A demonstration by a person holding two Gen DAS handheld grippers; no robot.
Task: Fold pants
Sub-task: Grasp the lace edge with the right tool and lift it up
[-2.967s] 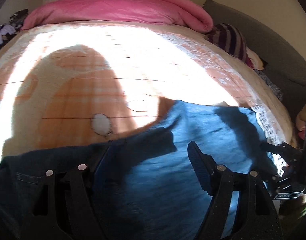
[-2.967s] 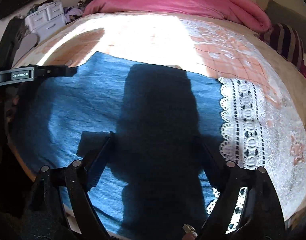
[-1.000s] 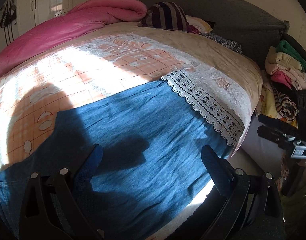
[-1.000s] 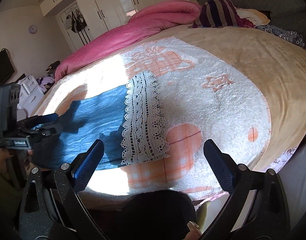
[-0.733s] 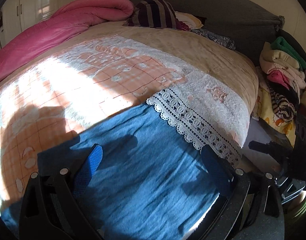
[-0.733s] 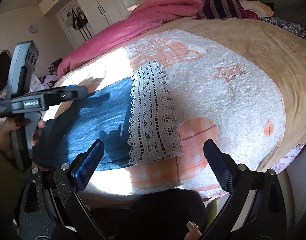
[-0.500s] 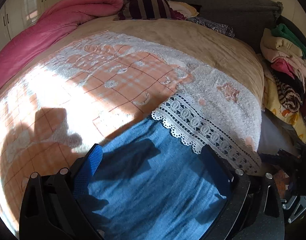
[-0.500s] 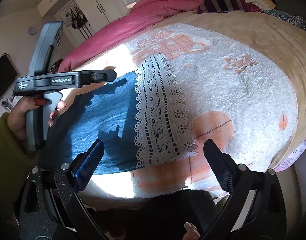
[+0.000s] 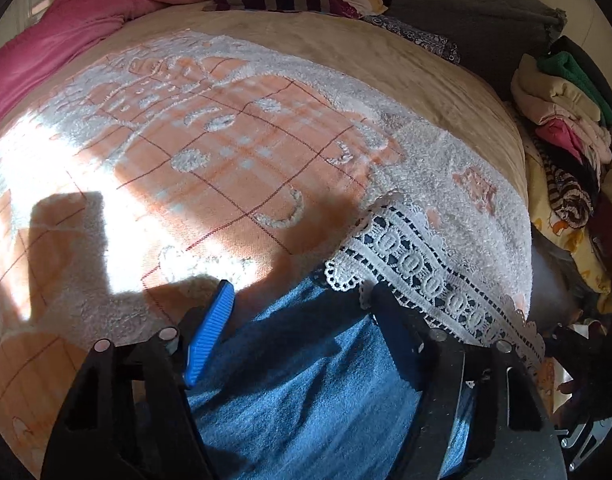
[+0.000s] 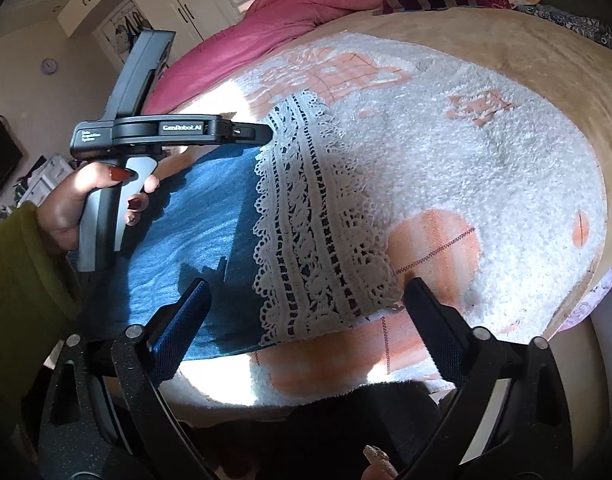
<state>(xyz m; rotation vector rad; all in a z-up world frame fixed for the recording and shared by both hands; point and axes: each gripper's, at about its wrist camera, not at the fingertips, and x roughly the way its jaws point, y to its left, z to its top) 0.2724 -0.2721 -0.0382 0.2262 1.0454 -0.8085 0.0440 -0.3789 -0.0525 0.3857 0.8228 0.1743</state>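
Pants (image 10: pixel 193 232), blue with a white lace hem (image 10: pixel 314 240), lie flat on the bed (image 10: pixel 486 184) near its front edge. Left gripper (image 9: pixel 301 320): over the far hem corner, jaws just been closing, apart astride the cloth, not pressing it. Right gripper (image 10: pixel 306 312): over the near hem corner, jaws likewise just been closing, apart, gripping nothing
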